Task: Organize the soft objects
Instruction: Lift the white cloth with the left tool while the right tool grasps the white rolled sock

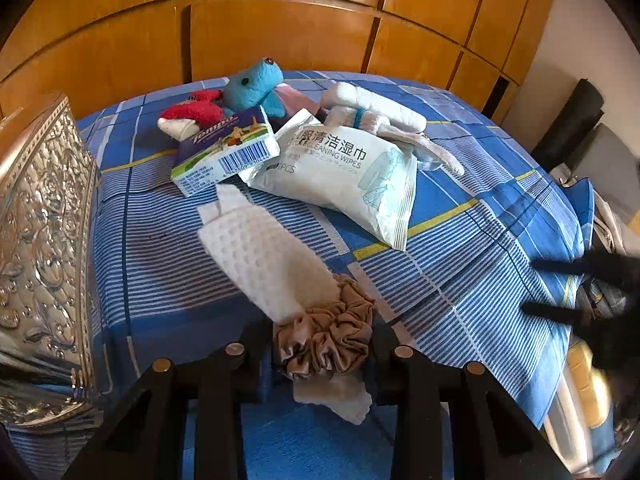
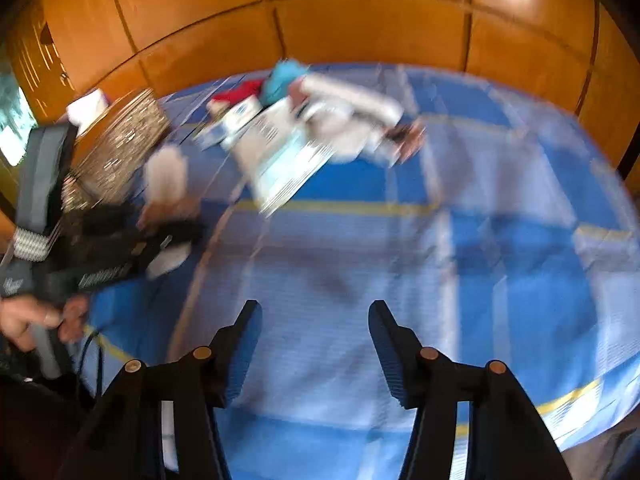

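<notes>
My left gripper [image 1: 323, 350] is shut on a rolled white waffle cloth [image 1: 266, 258] ringed by a brown satin scrunchie [image 1: 326, 340], held just above the blue checked bedsheet [image 1: 168, 264]. Behind it lie a pack of cleaning wipes [image 1: 340, 176], a Tempo tissue pack [image 1: 224, 150], a blue plush toy [image 1: 256, 84], a red-and-white plush [image 1: 192, 116] and a white rolled cloth bundle [image 1: 372, 110]. My right gripper [image 2: 316, 344] is open and empty over bare sheet [image 2: 500, 260]; its view is blurred, with the same pile [image 2: 304, 124] far ahead.
A silver embossed box [image 1: 38, 240] stands at the left edge of the bed, also in the right wrist view [image 2: 120, 140]. A wooden panelled headboard [image 1: 280, 32] runs behind. The bed's right edge [image 1: 576, 320] drops off toward clutter.
</notes>
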`<move>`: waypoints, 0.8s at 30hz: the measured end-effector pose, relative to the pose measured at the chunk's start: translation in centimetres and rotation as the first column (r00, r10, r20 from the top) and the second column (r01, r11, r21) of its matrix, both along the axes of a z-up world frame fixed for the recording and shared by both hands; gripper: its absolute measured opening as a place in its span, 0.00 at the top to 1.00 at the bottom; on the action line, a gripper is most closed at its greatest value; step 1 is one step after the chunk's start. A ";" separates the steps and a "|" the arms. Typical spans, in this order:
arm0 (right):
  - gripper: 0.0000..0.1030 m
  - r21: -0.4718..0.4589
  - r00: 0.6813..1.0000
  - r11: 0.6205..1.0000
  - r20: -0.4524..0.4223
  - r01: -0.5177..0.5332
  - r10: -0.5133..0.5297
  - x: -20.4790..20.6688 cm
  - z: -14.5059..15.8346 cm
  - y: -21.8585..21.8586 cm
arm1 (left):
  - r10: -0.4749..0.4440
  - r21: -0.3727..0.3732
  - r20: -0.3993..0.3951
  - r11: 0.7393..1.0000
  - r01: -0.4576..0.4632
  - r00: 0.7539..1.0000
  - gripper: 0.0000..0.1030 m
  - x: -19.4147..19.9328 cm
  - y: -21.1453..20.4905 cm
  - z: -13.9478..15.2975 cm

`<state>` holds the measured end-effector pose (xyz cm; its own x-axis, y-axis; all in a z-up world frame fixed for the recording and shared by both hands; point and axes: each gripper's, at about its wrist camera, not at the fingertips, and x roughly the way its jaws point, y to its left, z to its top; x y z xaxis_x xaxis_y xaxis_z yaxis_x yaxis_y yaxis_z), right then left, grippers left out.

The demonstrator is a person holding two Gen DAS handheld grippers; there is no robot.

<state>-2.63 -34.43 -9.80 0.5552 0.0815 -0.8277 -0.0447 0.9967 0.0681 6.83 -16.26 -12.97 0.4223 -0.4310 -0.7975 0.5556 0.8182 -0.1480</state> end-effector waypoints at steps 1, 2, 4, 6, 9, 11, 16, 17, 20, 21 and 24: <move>0.51 -0.024 1.000 1.000 0.013 0.005 -0.004 0.6 0.6 -0.3 | -0.005 -0.001 0.005 1.000 0.005 1.000 0.67 -0.1 0.0 0.1; 0.52 -0.050 0.999 0.999 0.036 0.010 -0.008 1.3 1.5 -0.6 | -0.004 -0.005 0.005 1.000 0.004 1.000 0.67 -0.1 0.1 0.1; 0.54 -0.103 0.997 0.995 0.075 0.012 -0.004 2.6 2.7 -0.9 | -0.002 -0.007 0.000 1.000 0.002 1.000 0.67 -0.4 0.5 0.3; 0.57 -0.161 0.994 0.987 0.108 -0.002 0.020 4.3 3.6 -0.7 | -0.016 0.012 0.011 1.000 0.016 1.000 0.67 -0.6 0.5 0.4; 0.57 -0.231 0.989 0.973 0.138 -0.025 0.058 7.3 4.5 -0.2 | -0.015 0.015 -0.004 1.000 0.015 1.000 0.67 -0.5 0.5 0.5; 0.57 -0.303 0.983 0.951 0.148 -0.055 0.104 9.3 4.7 0.3 | -0.015 0.012 -0.006 1.000 0.015 1.000 0.67 -0.5 0.6 0.4; 0.57 -0.502 0.967 0.844 0.052 -0.190 0.249 13.6 2.7 1.8 | -0.009 0.008 -0.008 1.000 0.009 1.000 0.67 -0.5 0.5 0.4; 0.57 -0.533 0.962 0.819 0.033 -0.213 0.271 14.3 2.2 2.1 | -0.010 0.011 -0.003 1.000 0.010 1.000 0.67 -0.6 0.5 0.4; 0.57 -0.583 0.948 0.770 -0.002 -0.259 0.317 16.0 1.0 2.6 | -0.009 0.009 0.000 1.000 0.009 1.000 0.67 -0.7 0.4 0.3; 0.57 -0.589 0.945 0.760 -0.019 -0.275 0.326 16.5 0.6 2.7 | -0.008 0.007 -0.002 1.000 0.008 1.000 0.67 -0.7 0.4 0.2; 0.70 -0.581 0.946 0.765 -0.031 -0.279 0.321 17.6 -0.1 2.7 | -0.004 0.000 -0.003 1.000 0.004 1.000 0.67 -0.7 0.5 0.2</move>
<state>14.96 -31.69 -9.91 0.6376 -0.2218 -0.7377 -0.3312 0.7857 -0.5225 6.14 -15.74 -12.79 0.4178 -0.4330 -0.7987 0.5586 0.8157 -0.1500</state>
